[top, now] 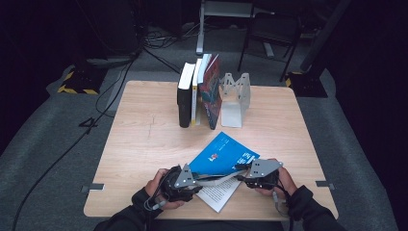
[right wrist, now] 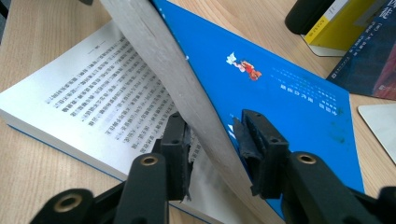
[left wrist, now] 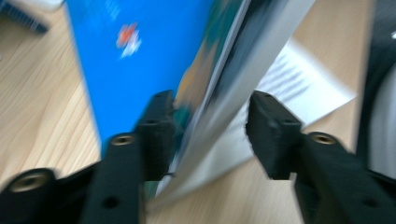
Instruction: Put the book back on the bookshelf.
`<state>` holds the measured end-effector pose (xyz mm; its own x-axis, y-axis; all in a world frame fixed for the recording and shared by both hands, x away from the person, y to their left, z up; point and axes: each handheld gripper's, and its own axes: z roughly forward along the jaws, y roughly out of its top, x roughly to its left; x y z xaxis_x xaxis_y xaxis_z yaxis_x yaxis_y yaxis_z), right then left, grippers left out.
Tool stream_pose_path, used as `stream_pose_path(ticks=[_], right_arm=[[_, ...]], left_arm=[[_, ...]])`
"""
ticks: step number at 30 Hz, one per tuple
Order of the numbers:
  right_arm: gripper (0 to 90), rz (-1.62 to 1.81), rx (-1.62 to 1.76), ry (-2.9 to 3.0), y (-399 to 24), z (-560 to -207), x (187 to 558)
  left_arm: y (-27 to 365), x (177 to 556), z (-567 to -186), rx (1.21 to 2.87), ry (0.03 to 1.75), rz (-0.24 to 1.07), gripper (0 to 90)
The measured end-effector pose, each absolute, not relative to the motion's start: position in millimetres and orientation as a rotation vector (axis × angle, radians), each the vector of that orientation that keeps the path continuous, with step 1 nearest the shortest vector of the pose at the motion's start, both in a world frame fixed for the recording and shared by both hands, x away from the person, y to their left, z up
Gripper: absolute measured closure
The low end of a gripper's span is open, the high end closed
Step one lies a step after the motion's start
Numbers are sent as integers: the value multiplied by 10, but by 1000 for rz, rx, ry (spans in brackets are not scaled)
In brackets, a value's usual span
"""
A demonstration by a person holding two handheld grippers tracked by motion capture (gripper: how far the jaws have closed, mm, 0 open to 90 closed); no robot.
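Blue paperback [top: 222, 156] lies open near the front edge of the table [top: 144, 139], between the two hands, its printed pages [right wrist: 102, 98] flat on the wood and the upper wad of leaves with the blue cover lifted off them at a slant. Right gripper [right wrist: 212, 140] straddles that lifted wad from the book's fore-edge: one pad under the leaves, the other over the blue cover, and both look pressed onto it, so this side carries the wad and keeps the book from falling shut or flopping wide. Left gripper [left wrist: 208, 133] sits at the opposite edge; its jaws stand apart, one pad against the cover side, the other clear of the paper with a gap showing, so it grips nothing and only brackets the edge, probably placed to take a fresh hold. View blurred there. At the far side a black book [top: 185, 96], a yellow-spined one and a red-covered one [top: 211, 91] stand upright beside a metal bookend [top: 235, 98]; likely the open book is being closed to join that row.
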<state>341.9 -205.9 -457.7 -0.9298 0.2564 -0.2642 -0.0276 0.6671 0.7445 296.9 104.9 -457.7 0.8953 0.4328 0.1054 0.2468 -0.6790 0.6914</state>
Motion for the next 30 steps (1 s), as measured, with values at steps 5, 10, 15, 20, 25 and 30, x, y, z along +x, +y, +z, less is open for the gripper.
stream_pose_path(ticks=[5, 10, 15, 20, 25, 30], right_arm=[[660, 1128, 190, 2527, -2074, -4539, 3341], [683, 1113, 191, 2518, -2109, -4511, 3253], [708, 1106, 216, 2497, -2172, -4472, 3191], [737, 1086, 254, 2471, -2235, -4429, 3166], [747, 1084, 304, 2461, -2279, -4387, 3201], [746, 1081, 302, 2477, -2277, -4379, 3226]], left_arm=[[1103, 3036, -4682, 2332, 566, 394, 500], [1020, 3126, -4727, 2332, 530, 441, 530], [947, 3269, -4716, 2320, 493, 432, 573], [838, 3450, -4715, 2327, 465, 438, 571], [680, 3637, -4666, 2324, 443, 396, 547], [530, 3491, -4498, 2245, 335, 370, 502]])
